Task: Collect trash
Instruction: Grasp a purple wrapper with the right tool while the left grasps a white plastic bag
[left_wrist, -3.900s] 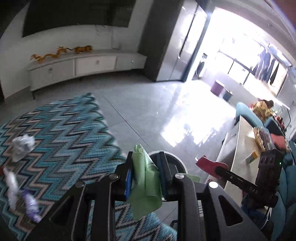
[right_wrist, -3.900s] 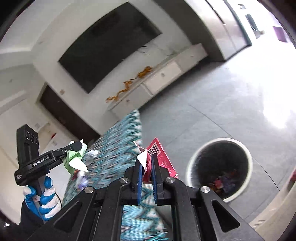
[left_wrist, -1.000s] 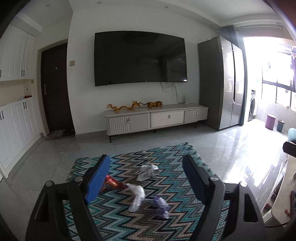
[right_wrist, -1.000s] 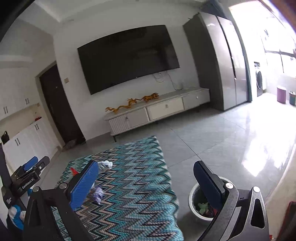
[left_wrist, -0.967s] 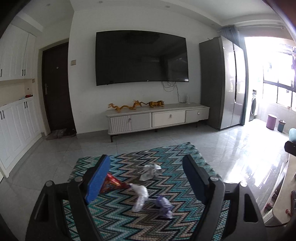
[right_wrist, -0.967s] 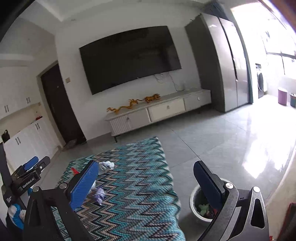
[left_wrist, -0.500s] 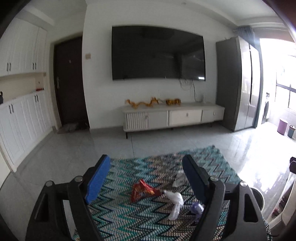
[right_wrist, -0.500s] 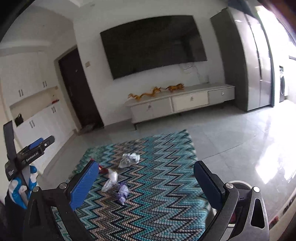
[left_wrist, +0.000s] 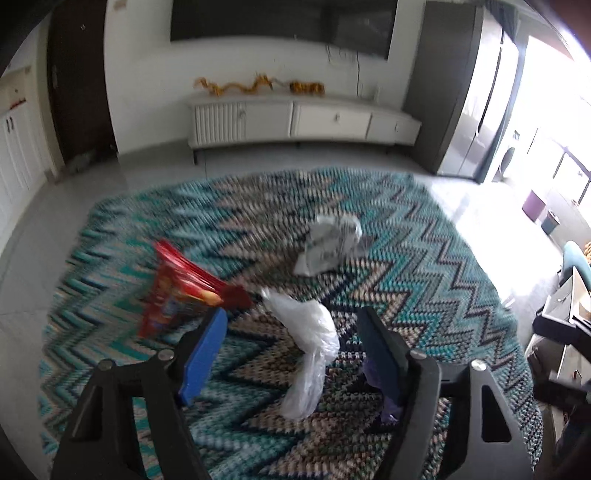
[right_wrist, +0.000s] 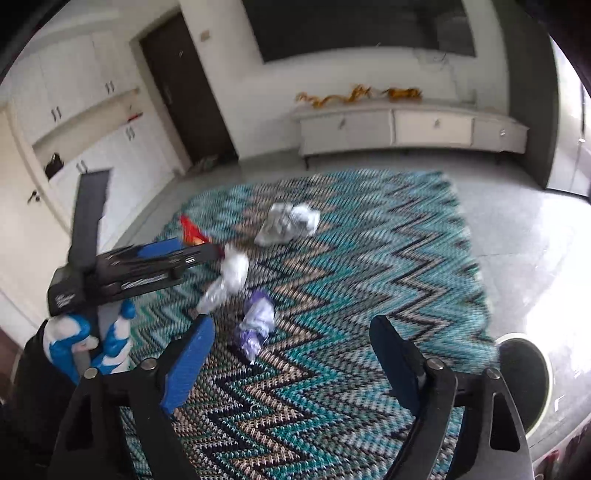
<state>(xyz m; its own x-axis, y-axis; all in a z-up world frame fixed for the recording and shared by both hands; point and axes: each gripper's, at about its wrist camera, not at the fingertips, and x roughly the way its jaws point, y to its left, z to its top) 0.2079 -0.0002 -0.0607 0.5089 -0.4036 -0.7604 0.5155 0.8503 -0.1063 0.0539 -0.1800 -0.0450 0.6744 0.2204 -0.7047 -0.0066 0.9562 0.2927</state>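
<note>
Trash lies on a teal zigzag rug (left_wrist: 424, 258). A clear white plastic bag (left_wrist: 310, 343) sits between the wide-open fingers of my left gripper (left_wrist: 291, 332). A red snack wrapper (left_wrist: 177, 291) lies to its left, crumpled white paper (left_wrist: 328, 243) beyond, and a purple wrapper (left_wrist: 373, 369) is half hidden behind the right finger. My right gripper (right_wrist: 291, 336) is open and empty above the purple wrapper (right_wrist: 256, 321). This view also shows the plastic bag (right_wrist: 231, 275), the paper (right_wrist: 290, 221), the red wrapper (right_wrist: 192, 230) and my left gripper (right_wrist: 210, 251) by the bag.
A round white-rimmed bin (right_wrist: 524, 373) stands on the tile floor right of the rug. A white TV cabinet (left_wrist: 303, 118) lines the far wall under a TV. A table edge (left_wrist: 569, 306) and small bins (left_wrist: 535, 203) are at the right.
Both grippers have tilted down and moved closer to the rug. The left one now has the plastic bag between its fingers; the right one has come over the purple wrapper. Both stay open.
</note>
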